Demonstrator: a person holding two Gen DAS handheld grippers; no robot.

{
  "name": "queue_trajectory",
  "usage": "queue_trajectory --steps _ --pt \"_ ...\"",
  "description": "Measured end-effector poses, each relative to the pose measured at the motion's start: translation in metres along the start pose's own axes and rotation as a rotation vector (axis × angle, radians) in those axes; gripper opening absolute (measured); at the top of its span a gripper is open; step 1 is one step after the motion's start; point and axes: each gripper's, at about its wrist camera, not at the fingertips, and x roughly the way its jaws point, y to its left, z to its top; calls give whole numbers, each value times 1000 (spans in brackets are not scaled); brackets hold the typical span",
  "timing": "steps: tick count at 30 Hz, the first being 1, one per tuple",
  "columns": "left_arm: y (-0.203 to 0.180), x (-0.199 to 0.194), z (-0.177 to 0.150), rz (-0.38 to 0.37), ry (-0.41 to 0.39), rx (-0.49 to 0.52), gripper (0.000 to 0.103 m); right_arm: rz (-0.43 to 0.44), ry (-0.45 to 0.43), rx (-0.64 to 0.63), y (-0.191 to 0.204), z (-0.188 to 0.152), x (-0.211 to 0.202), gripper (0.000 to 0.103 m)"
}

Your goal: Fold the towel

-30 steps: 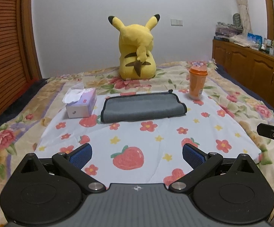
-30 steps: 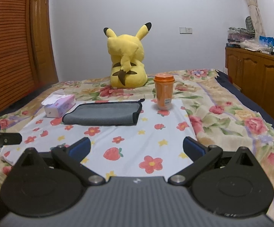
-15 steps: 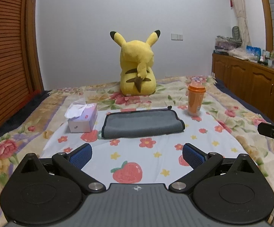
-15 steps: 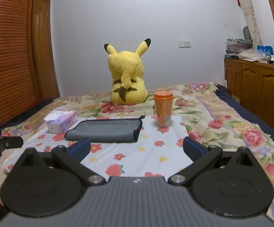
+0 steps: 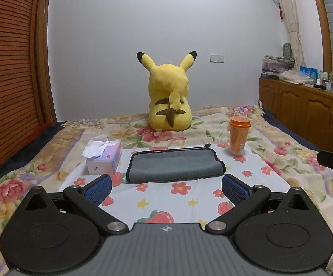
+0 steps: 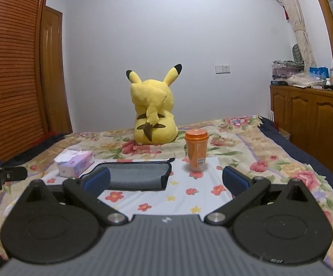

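Both grippers spread wide and empty above the bed, the folded grey towel lying ahead of them.

The left gripper (image 5: 166,187) has its blue pads (image 5: 98,189) far apart with nothing between them, and the right gripper (image 6: 166,181) is spread just as wide and also carries nothing. Past the fingertips, the towel (image 5: 175,165) lies flat as a grey rectangle with dark edging on a white flower-and-strawberry cloth (image 5: 166,197), apart from both grippers. A tissue box (image 5: 104,159) sits just beside the towel's left end, and an orange cup (image 5: 239,135) stands upright near its right far corner. Farther back, a yellow Pikachu plush (image 5: 169,99) sits on the floral bedspread (image 5: 51,147) with its back to the cameras. A wooden cabinet (image 5: 304,112) with cluttered items on top runs along the right wall.
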Motion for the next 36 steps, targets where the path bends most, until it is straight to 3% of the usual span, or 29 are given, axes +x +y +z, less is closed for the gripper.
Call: queue_trajectory --steps 36 --pt "4 3 -7 3 7 4 103 0 2 0 -1 -2 0 103"
